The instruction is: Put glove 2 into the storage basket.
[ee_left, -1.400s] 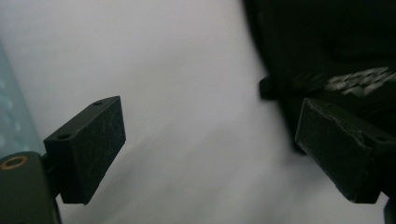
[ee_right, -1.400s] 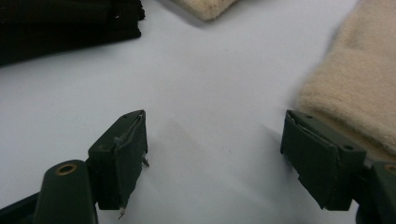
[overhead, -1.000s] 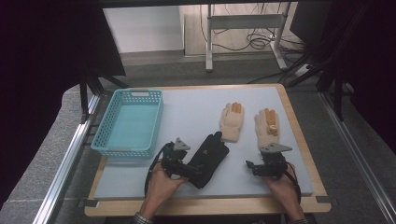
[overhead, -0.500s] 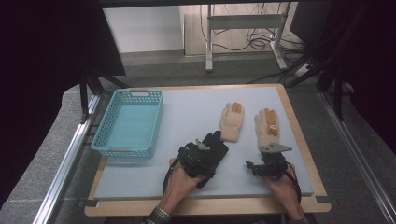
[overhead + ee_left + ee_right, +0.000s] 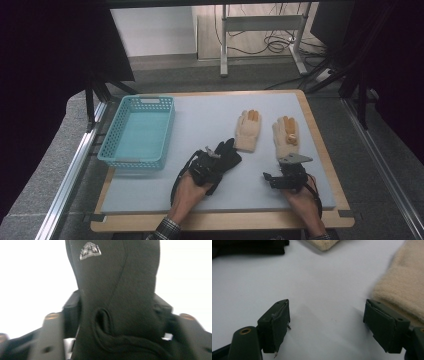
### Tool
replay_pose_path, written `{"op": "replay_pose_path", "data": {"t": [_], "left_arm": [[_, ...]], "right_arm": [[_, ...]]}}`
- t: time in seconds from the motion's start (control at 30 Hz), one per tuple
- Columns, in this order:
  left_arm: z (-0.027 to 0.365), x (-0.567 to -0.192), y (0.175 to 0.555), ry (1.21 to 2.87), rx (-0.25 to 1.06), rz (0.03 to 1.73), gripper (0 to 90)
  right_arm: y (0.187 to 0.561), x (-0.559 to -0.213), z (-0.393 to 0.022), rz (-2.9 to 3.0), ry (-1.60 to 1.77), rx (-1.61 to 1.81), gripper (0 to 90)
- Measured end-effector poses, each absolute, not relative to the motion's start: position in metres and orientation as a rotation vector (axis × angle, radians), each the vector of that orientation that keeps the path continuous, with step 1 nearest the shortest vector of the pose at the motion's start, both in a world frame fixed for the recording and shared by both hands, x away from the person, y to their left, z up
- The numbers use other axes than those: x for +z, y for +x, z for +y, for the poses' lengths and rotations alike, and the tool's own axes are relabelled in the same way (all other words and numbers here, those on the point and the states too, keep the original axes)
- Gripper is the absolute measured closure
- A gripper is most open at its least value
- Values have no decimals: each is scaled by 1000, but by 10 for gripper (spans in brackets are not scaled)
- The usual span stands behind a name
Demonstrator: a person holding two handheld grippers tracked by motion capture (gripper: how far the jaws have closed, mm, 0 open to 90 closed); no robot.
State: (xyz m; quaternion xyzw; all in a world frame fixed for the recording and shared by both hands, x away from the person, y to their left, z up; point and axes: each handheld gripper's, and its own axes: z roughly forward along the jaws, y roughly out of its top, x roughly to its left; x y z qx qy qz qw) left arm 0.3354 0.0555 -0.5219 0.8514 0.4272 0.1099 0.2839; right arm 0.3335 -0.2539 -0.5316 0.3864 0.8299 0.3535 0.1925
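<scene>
Gloves are laid flat and apart on the table [image 5: 150,197], so each can be taken singly. In the high view, the black glove [image 5: 226,154] is reached by the left gripper [image 5: 206,167], beside the blue basket [image 5: 137,131].

In the left gripper view, its jaws have just been closing and clamp the black glove [image 5: 117,302].

In the right gripper view, the right gripper [image 5: 325,322] is kept parted, empty, beside a beige glove [image 5: 402,287].

In the left gripper view, a black glove [image 5: 117,300] hides the jaws' tips and is cut off at twelve and six o'clock. In the high view, the left gripper [image 5: 212,162] covers the glove's cuff. In the right gripper view, a cream glove [image 5: 402,287] is blurred and cut off at three o'clock.
</scene>
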Motion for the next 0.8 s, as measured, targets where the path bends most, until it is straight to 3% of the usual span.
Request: {"op": "replay_pose_path", "data": {"t": [0.17,0.8], "left_arm": [[65,-520,338,2252,245,1136,625],[131,-450,366,2106,338,1256,627]], "right_arm": [[334,-532,-254,2329,1084,992,211],[333,-531,-254,2330,1085,992,210]]}}
